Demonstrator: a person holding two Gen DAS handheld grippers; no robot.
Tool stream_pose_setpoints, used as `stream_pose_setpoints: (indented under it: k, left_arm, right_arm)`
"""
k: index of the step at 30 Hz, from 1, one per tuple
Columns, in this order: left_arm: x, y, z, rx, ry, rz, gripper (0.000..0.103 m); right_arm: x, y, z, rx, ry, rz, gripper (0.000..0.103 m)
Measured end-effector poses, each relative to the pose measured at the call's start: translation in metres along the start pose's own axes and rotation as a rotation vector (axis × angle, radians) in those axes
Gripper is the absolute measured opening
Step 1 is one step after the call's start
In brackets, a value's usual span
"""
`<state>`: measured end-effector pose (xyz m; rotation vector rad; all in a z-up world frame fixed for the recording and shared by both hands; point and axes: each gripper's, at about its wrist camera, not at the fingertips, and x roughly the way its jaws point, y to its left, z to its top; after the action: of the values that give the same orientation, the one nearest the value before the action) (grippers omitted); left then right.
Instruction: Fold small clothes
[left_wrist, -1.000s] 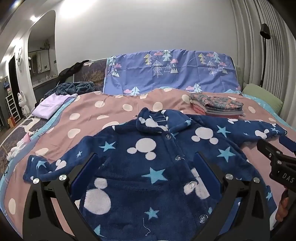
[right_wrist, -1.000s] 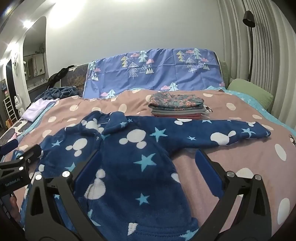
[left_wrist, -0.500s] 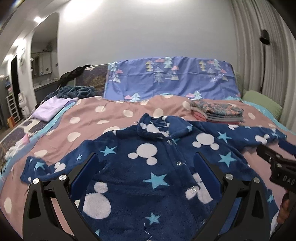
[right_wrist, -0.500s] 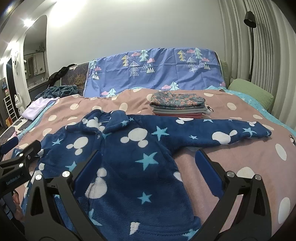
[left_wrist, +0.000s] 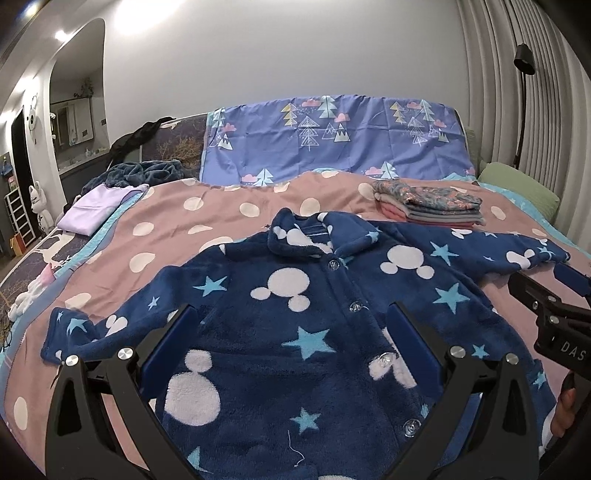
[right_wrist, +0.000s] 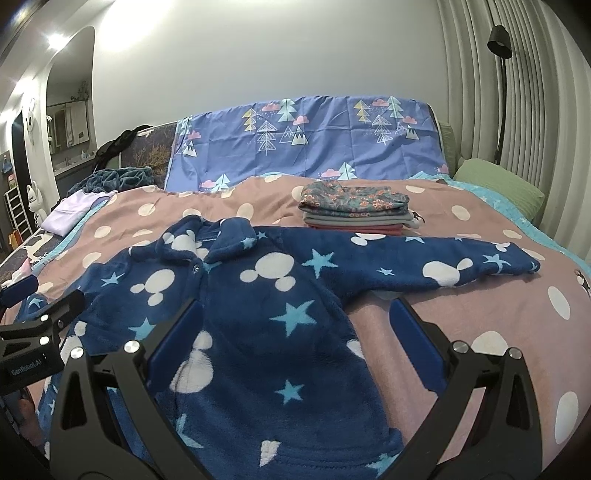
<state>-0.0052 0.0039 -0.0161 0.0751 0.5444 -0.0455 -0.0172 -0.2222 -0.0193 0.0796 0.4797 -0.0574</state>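
Both tools stand with jaws wide apart and nothing between them; I hold the left gripper (left_wrist: 291, 332) over the jacket's (left_wrist: 314, 332) buttoned front, and the right gripper (right_wrist: 295, 328) over its right flank, where fleece meets bedspread (right_wrist: 480, 306). Neither tool touches the cloth, as far as I can judge from these views; the pads (left_wrist: 170, 343) appear to hover above the pile.

Location of the work: jacket lies face up, flat on the bedspread, collar away from me; left sleeve (left_wrist: 92, 328) runs out toward the bed's left edge; right sleeve (right_wrist: 461, 262) runs out toward the right edge, just in front of the stack (right_wrist: 354, 210).

Progress: the stack of folded garments indicates earlier items finished; this jacket is spread and buttoned but shows no fold at all; both sleeves remain to be turned in, then the body doubled, then the piece moved to the stack. I judge this item at its starting stage.
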Motion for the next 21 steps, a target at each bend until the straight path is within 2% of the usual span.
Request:
stream_pose_setpoints:
  k: [21]
  left_arm:
    - [-0.0023, -0.003, -0.0029, 0.013, -0.005, -0.012, 0.102]
  right_arm:
    - [0.0029, -0.0056, -0.0012, 0.005, 0.006, -0.011, 0.101]
